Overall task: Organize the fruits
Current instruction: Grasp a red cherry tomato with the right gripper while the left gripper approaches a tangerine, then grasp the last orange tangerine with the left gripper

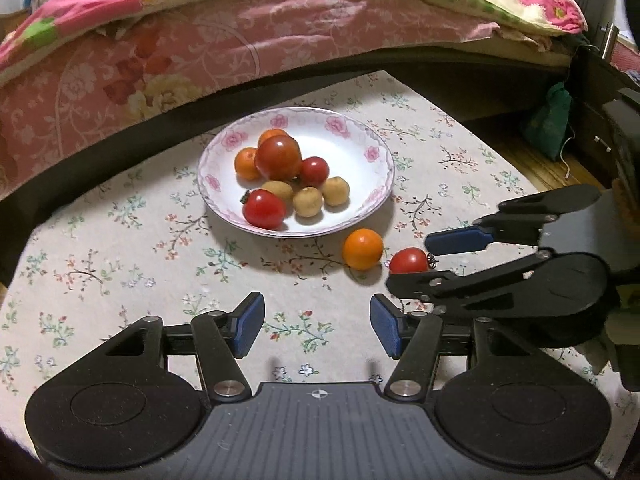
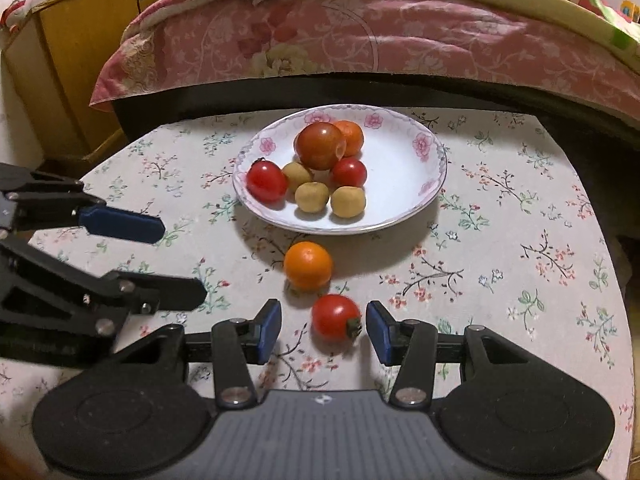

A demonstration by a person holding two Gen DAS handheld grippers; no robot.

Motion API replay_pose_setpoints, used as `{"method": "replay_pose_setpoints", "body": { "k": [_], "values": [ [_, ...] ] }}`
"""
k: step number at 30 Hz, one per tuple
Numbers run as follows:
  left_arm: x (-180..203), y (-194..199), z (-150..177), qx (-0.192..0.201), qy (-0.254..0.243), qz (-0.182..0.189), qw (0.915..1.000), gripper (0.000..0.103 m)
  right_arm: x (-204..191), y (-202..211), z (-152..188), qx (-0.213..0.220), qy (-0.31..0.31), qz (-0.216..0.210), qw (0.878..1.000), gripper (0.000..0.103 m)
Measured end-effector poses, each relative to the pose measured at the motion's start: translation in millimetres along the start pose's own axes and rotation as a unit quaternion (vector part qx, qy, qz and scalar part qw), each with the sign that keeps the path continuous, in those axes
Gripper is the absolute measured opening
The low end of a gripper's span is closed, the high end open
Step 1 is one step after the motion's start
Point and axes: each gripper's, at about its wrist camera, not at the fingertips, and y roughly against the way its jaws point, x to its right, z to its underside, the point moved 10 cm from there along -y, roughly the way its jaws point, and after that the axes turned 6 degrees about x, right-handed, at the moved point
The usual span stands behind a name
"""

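Landmark is the plate (image 2: 424, 200) in the middle of the floral-cloth surface (image 2: 520, 280), with the bed (image 2: 360, 40) behind it.

On the plate sits a heap: one large red tomato, orange fruit tucked behind it, two small red ones, three tan round ones. Two strays lie off the plate on your near side. The orange fruit (image 2: 308, 265) is just outside the rim; the small red tomato (image 2: 335, 317) is one step nearer to you, close beside the orange, though I can't tell if they touch.

The relation that matters: your right tongs (image 2: 323, 330) are apart and already straddle the red tomato. It sits between the pads, closer to the right-hand pad (image 2: 378, 332), with no contact I can confirm. Its stem end points at that pad, so its stem axis lies roughly across the gap (closing would press on the stem end, and I'd expect it to squirt forward if you're off-centre).

Your left tongs (image 1: 317, 330) are also apart, holding nothing, over bare cloth on the near side of the plate. The strays are off to their right, so the right hand is clearly the nearer one. I'd call it the right's pick, then a short carry forward to the plate.

No brands, labels or legible writing anywhere; only a small crosshair mark on each tool body.
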Motion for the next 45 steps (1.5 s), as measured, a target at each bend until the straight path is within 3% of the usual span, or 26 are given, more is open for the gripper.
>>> {"method": "replay_pose_setpoints", "body": {
  "k": [2,6,12,17,27,30,31,32,36,42,45],
  "values": [
    [2,-3,1,-0.002,-0.003,0.004,1.0000,0.066,2,-5,2,-0.010,0.001,0.002,1.000,0.040],
    [5,-7,2,-0.004,-0.003,0.012,0.9999,0.066,4,-12,7,-0.021,0.005,0.005,1.000,0.025],
    [9,-14,4,-0.007,0.001,0.021,0.9998,0.067,4,-9,8,-0.022,0.003,-0.011,1.000,0.025],
    [18,-25,4,-0.011,0.023,0.039,0.9989,0.067,23,6,7,-0.012,-0.023,0.002,1.000,0.025],
    [30,-70,-11,0.001,0.067,0.018,0.9976,0.065,53,16,6,-0.005,-0.064,0.019,0.998,0.025],
    [31,-74,-16,0.012,0.061,0.002,0.9981,0.060,55,16,8,-0.009,-0.068,0.019,0.997,0.025],
    [31,-75,-17,0.013,0.056,-0.002,0.9983,0.051,56,16,8,-0.009,-0.068,0.019,0.997,0.025],
    [30,-75,-17,0.013,0.049,-0.007,0.9987,0.046,56,16,8,-0.010,-0.069,0.019,0.997,0.025],
    [26,-69,-12,0.009,0.041,-0.010,0.9991,0.040,54,15,11,-0.017,-0.068,0.018,0.997,0.025],
    [14,-36,7,-0.001,0.024,-0.019,0.9995,0.040,37,20,15,-0.019,-0.050,0.004,0.999,0.025],
    [10,-32,7,-0.001,0.048,-0.010,0.9988,0.041,33,24,19,-0.024,-0.049,0.006,0.998,0.025]
  ]
}}
